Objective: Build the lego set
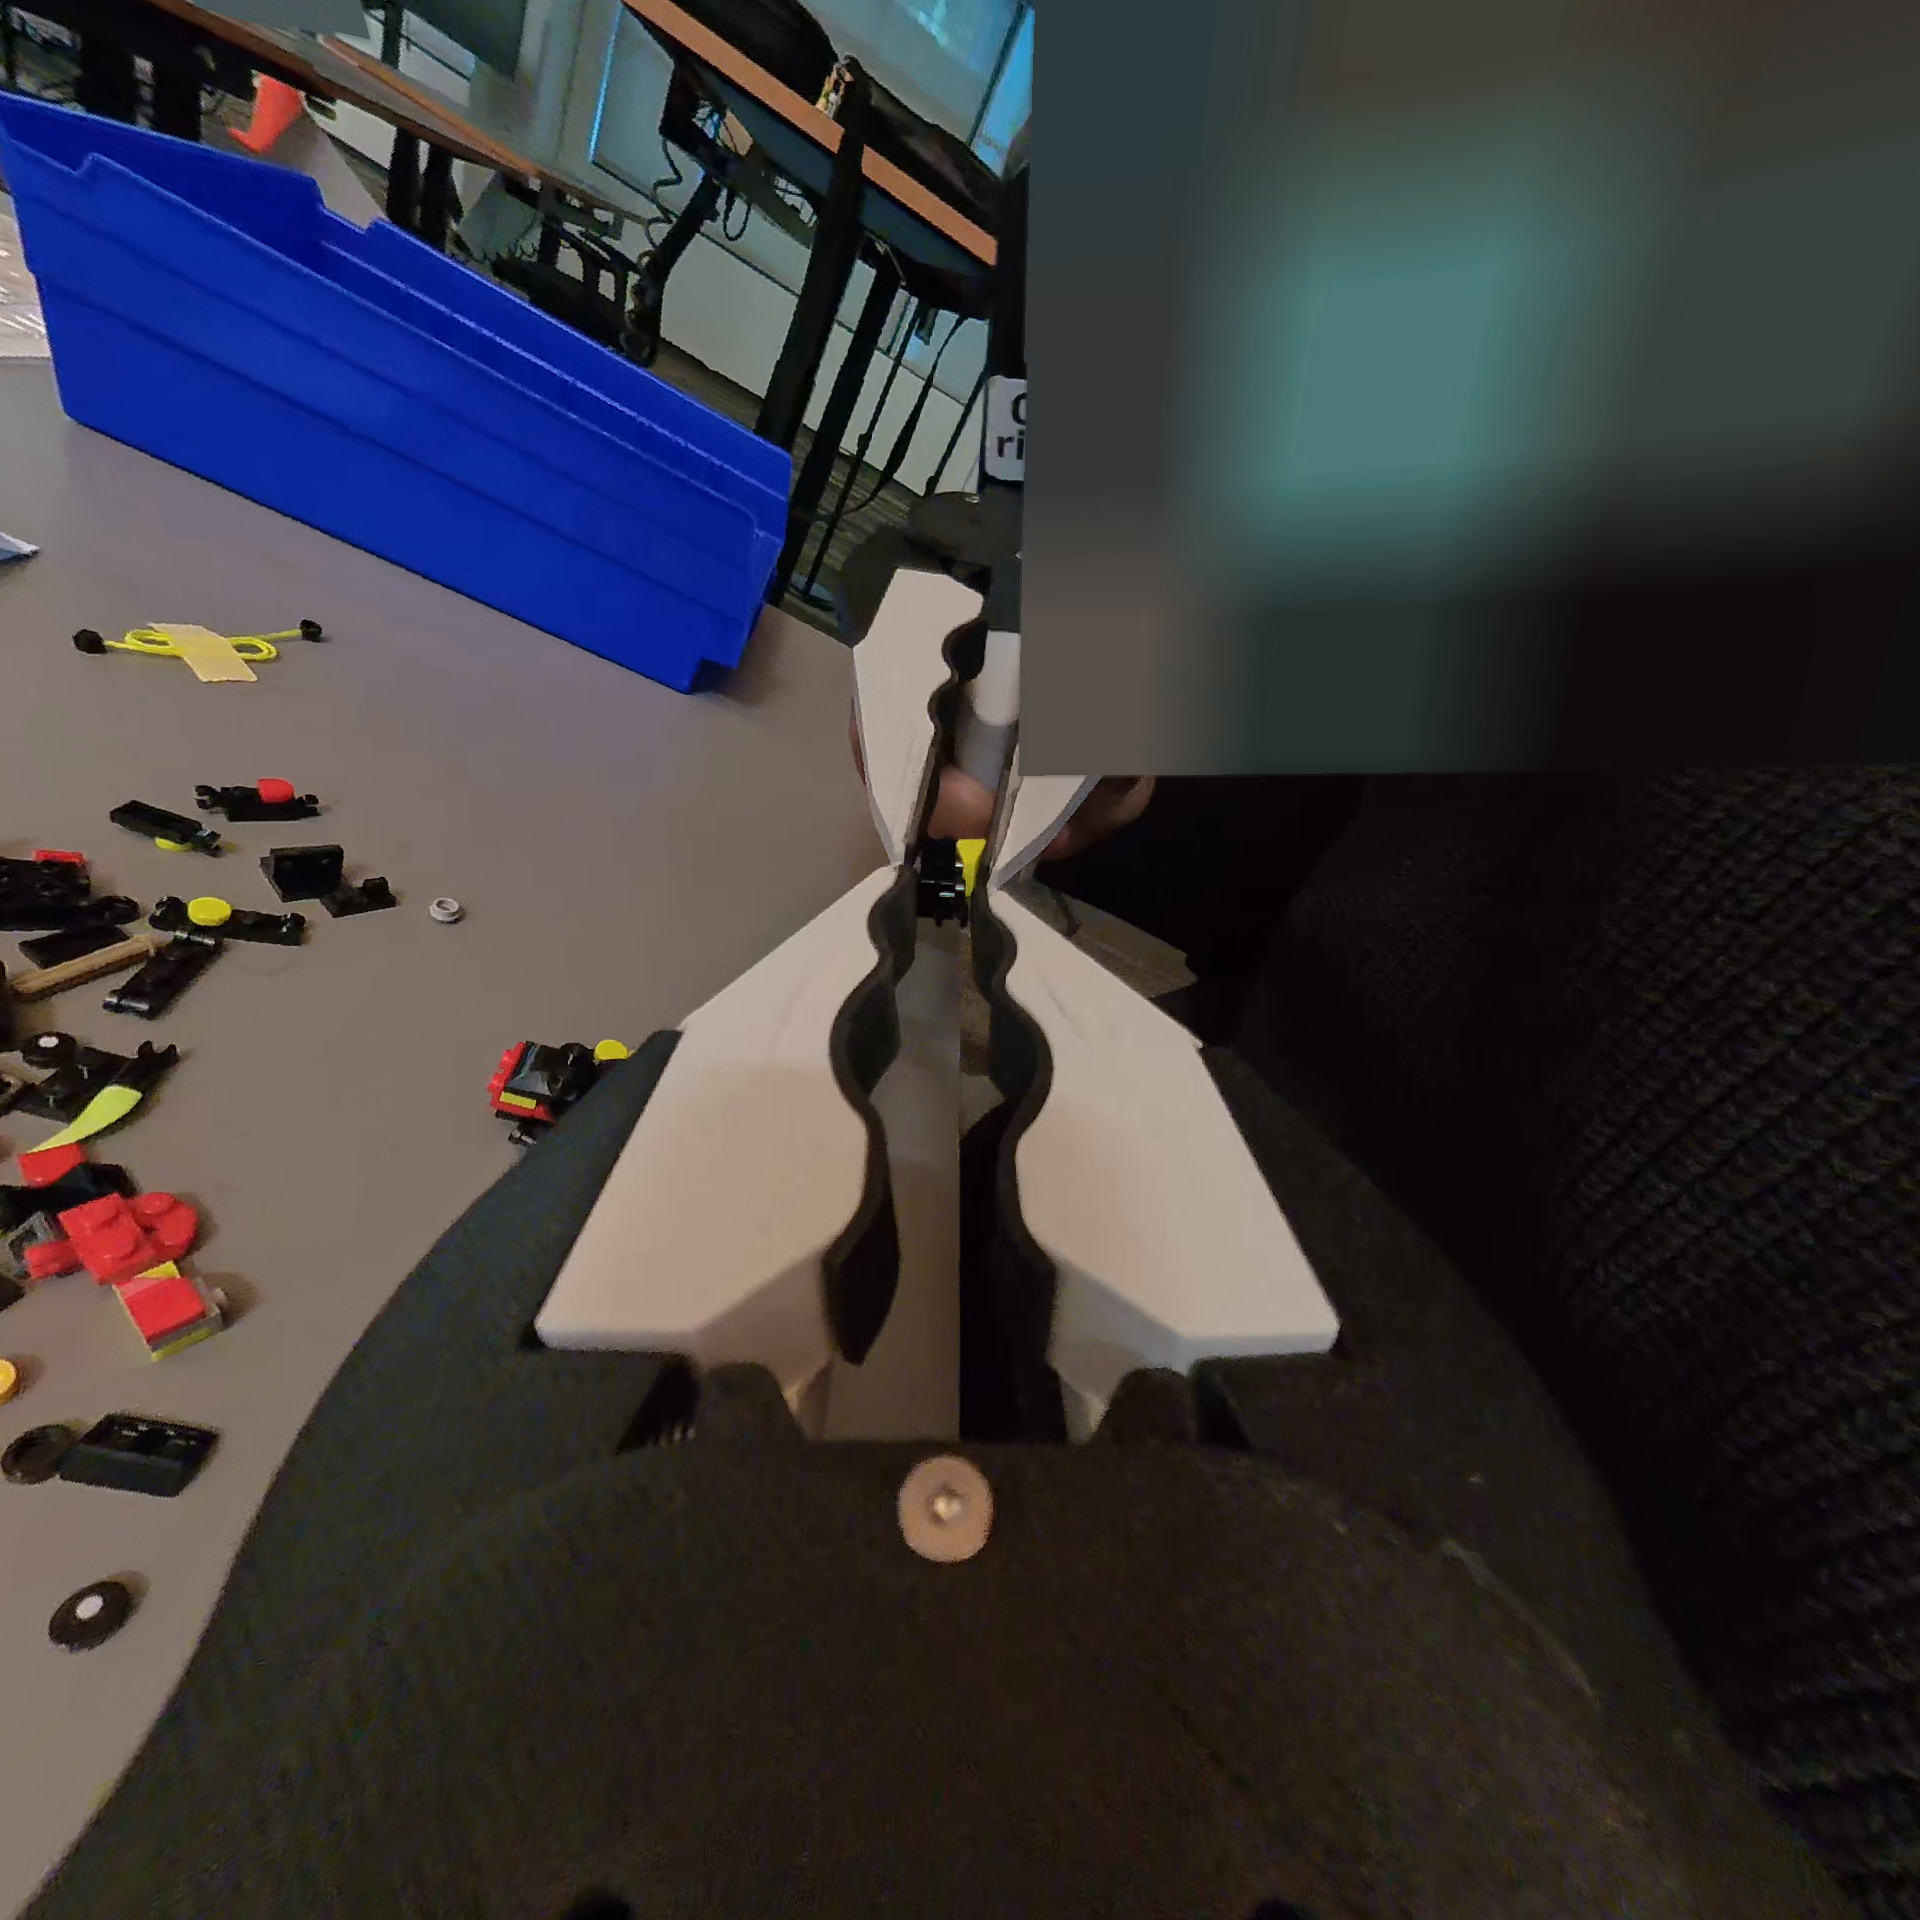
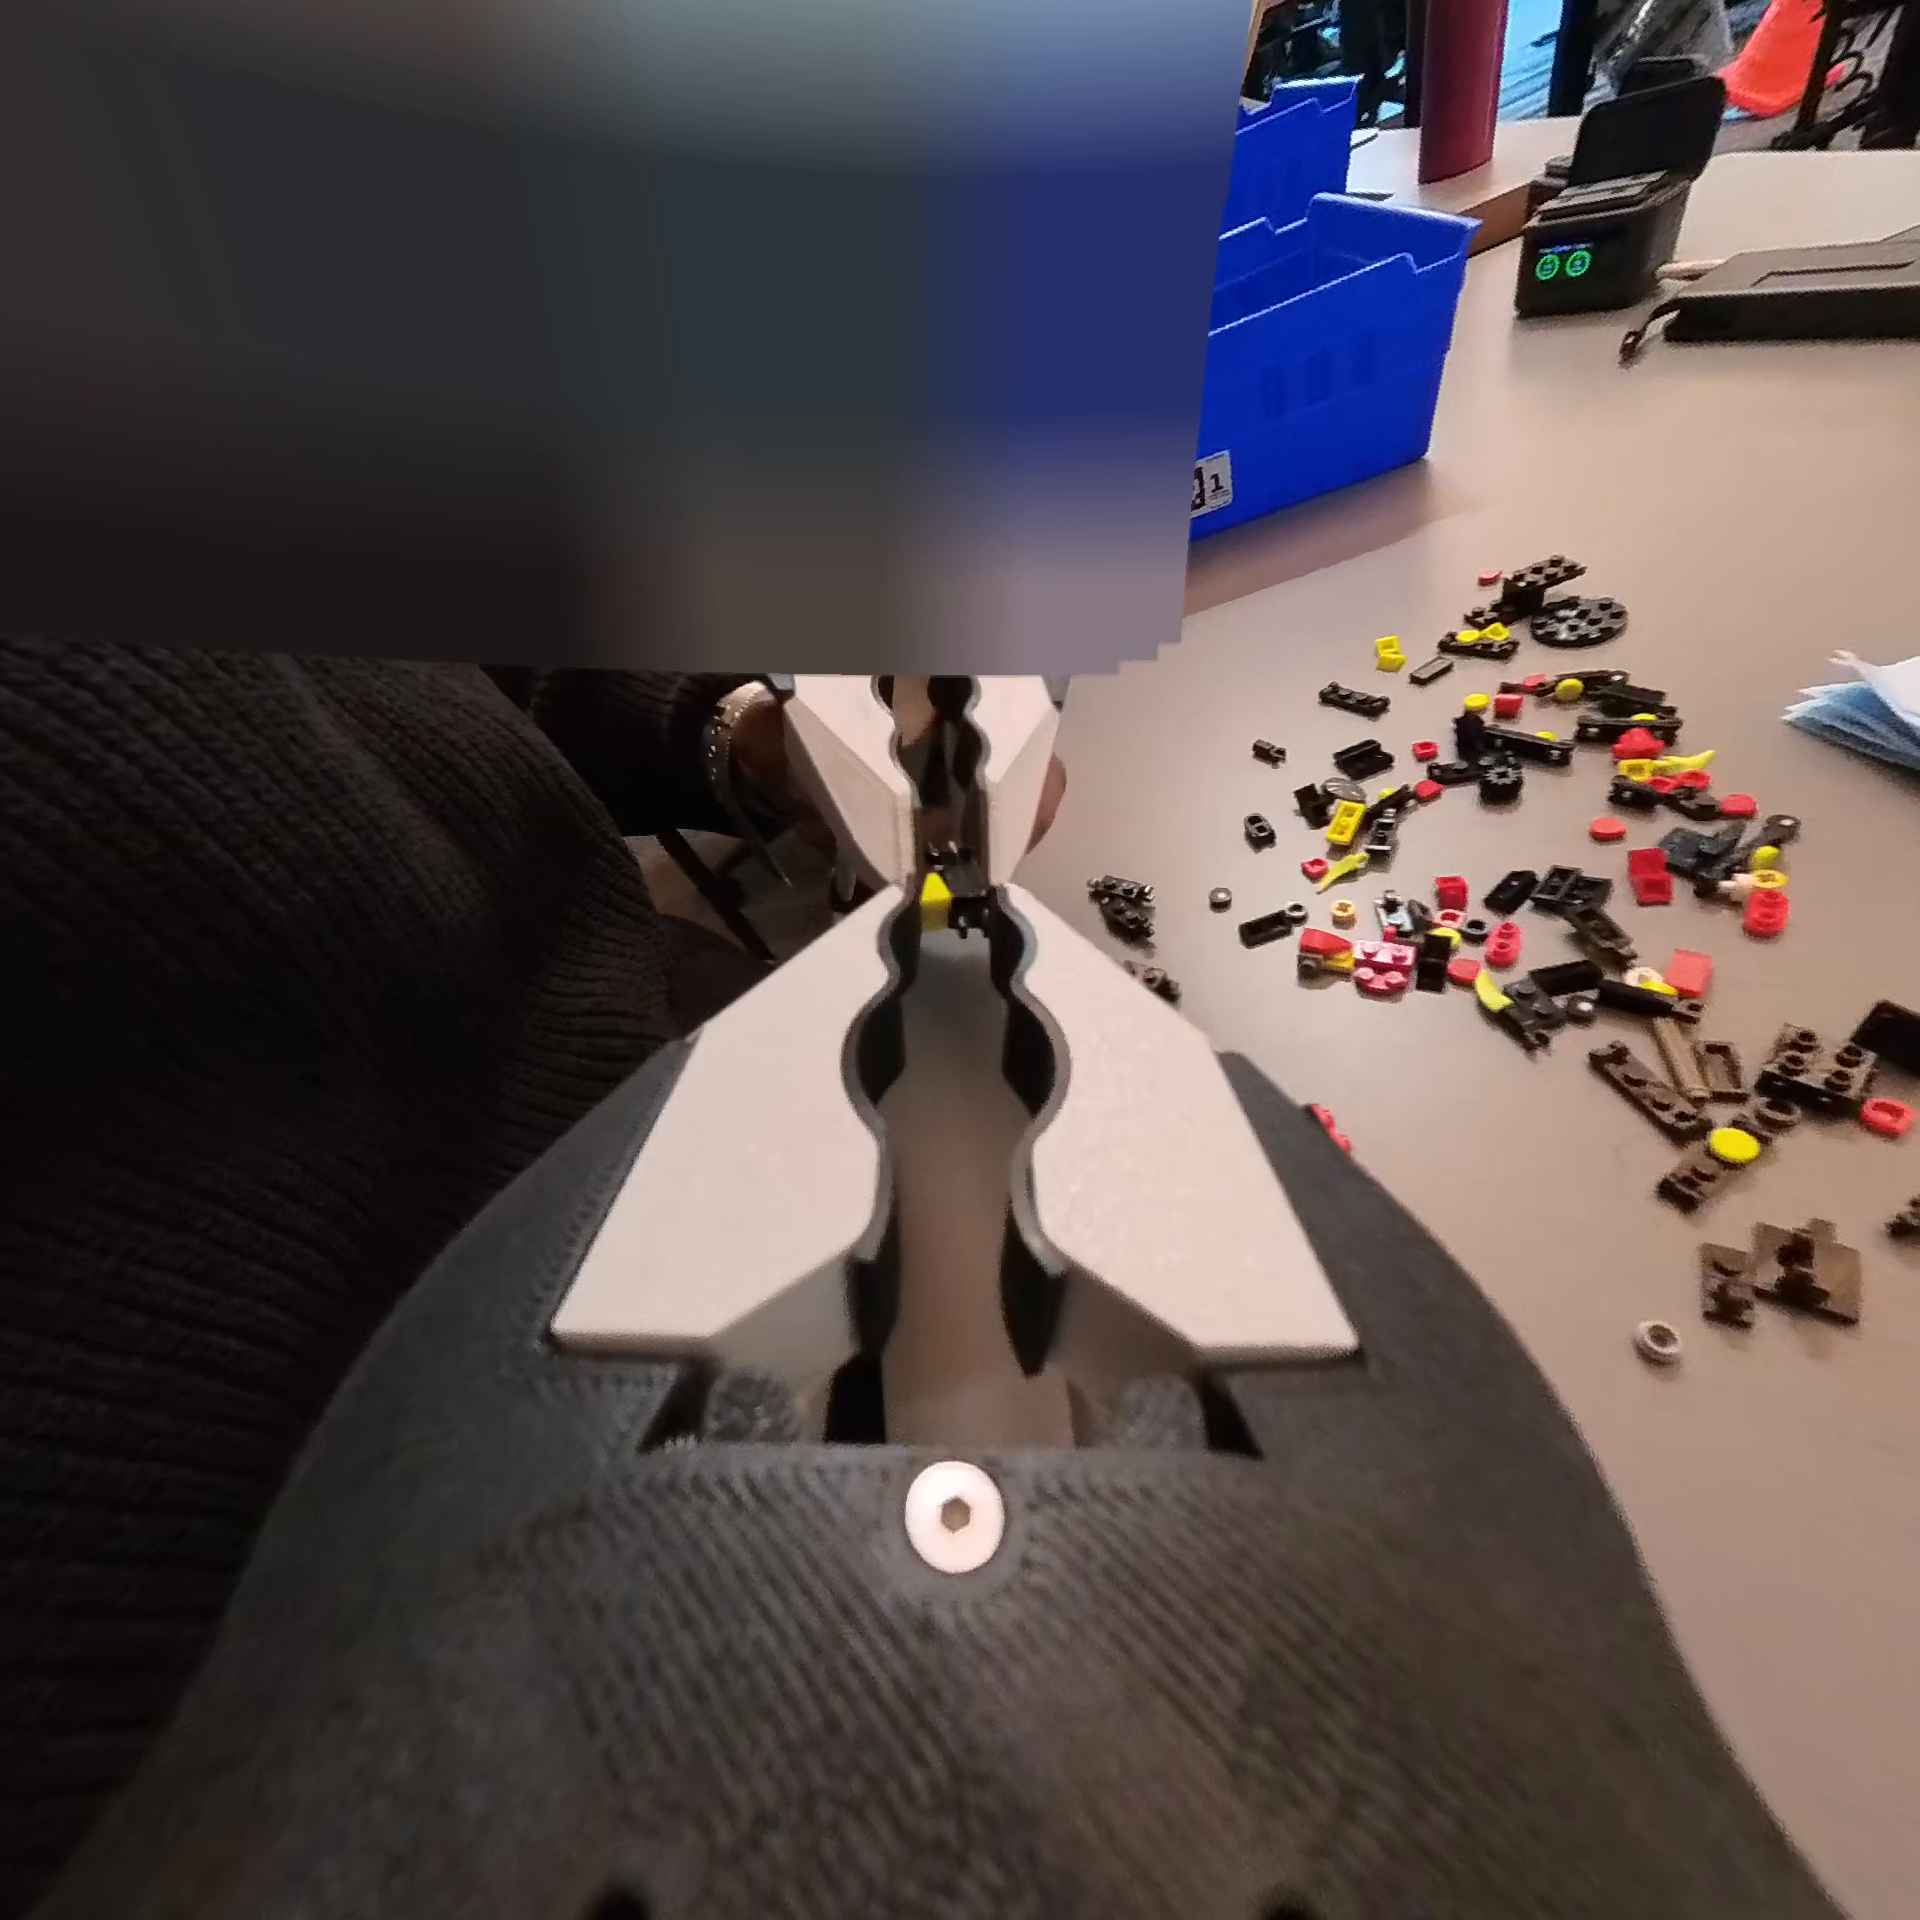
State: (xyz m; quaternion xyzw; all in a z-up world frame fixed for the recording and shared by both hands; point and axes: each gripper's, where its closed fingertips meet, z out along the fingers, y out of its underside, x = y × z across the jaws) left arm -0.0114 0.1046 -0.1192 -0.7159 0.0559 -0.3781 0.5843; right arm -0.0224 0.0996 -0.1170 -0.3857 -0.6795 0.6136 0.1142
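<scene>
A: Left gripper [image 1: 943, 896] clenched on black brick piece [image 1: 938, 883]; right gripper [image 2: 956, 906] clenched on yellow brick piece [image 2: 933, 898], tip to tip above table [image 1: 520, 790].

B: Risk: slipping out if squeezed off-axis.

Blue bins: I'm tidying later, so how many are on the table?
2, going by the right wrist view: one blue bin at the table's far side, a second blue bin right behind it. The blur may hide more. The left wrist view shows one.
</scene>
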